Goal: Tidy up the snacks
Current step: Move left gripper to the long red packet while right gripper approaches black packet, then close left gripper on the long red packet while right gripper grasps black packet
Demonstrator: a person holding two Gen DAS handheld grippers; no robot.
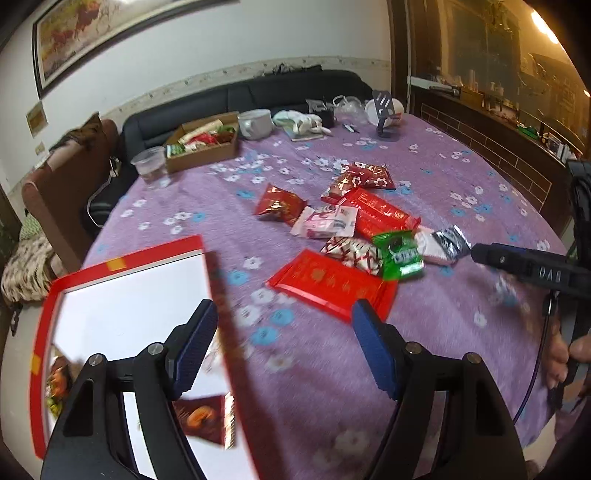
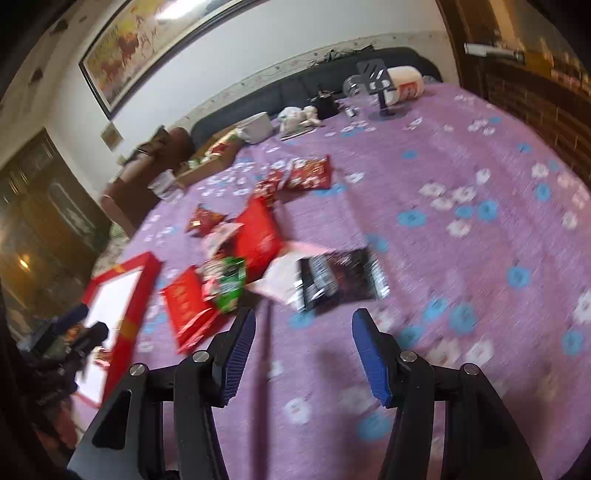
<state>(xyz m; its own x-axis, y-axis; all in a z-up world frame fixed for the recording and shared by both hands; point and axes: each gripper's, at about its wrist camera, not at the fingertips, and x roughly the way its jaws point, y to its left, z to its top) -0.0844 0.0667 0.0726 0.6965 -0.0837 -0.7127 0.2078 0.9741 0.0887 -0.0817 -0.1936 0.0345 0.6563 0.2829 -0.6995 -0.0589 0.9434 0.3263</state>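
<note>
Sorting under way. Left claw (image 1: 282,347), wide and empty, hangs at the right edge of the red-rimmed box (image 1: 122,291), which holds two or three packets. Right claw (image 2: 303,349), also wide and empty, faces the black packet (image 2: 340,282), at the far end of the snack pile (image 1: 354,236) from the box; next move, probably: close on it.

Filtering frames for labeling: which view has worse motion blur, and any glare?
Right wrist: heavier blur, the black packet and green packet smeared, tablecloth flowers streaked; its tool stays sharp. Left wrist: snack pile mostly crisp, blur limited to the near red tray; warm lamp glare top right. Both show fisheye bending.
</note>
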